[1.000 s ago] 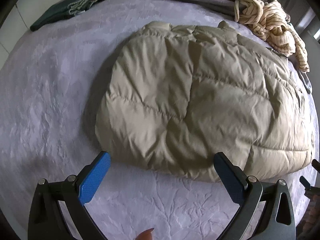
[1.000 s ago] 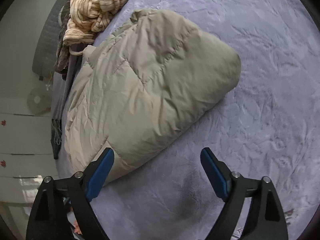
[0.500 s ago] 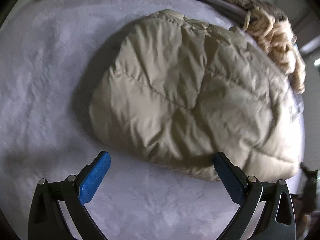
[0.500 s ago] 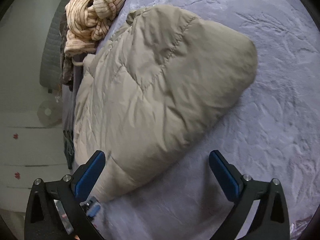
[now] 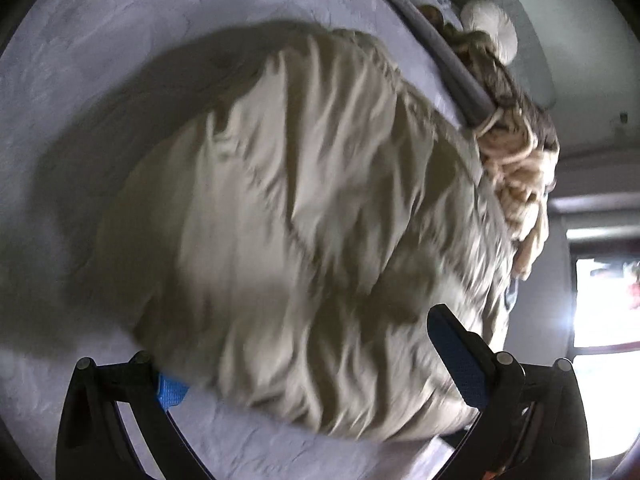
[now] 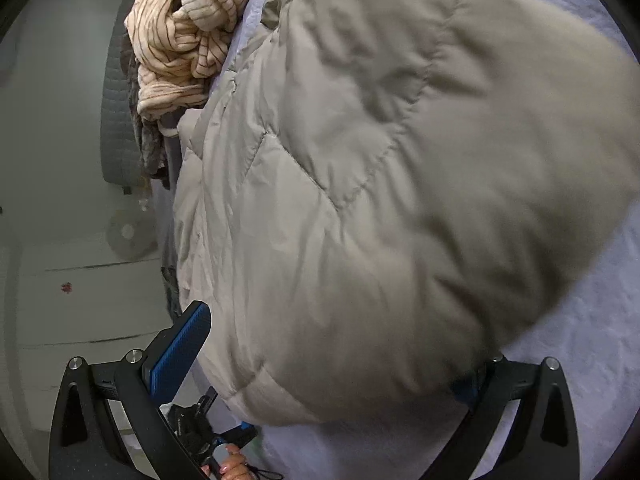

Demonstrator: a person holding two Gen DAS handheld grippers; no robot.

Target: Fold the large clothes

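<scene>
A beige quilted puffer jacket (image 5: 320,220) lies folded into a thick bundle on a bed covered with a pale lavender bedspread (image 5: 80,80). Both views are blurred by motion.

The left hand-held gripper (image 5: 320,364) stands wide open at the near edge of the jacket. The puffy hem bulges between its two fingers; the left blue pad (image 5: 170,390) is partly hidden under the fabric, and the right pad stands against the jacket's far corner. Whether the pads actually press on the cloth cannot be told.

The right hand-held gripper (image 6: 332,364) is also spread wide, its jaws having just been opening, with the jacket's rounded folded end between them. Its left blue pad (image 6: 178,350) sits just beside the jacket's edge at the side of the bed, and its right finger is mostly covered by the bundle.

A cream striped garment (image 6: 188,36) is heaped at the far edge of the bed, beyond the jacket, over darker clothing. At the bottom of the right view, fingers (image 6: 234,470) of the person's hand show.
</scene>
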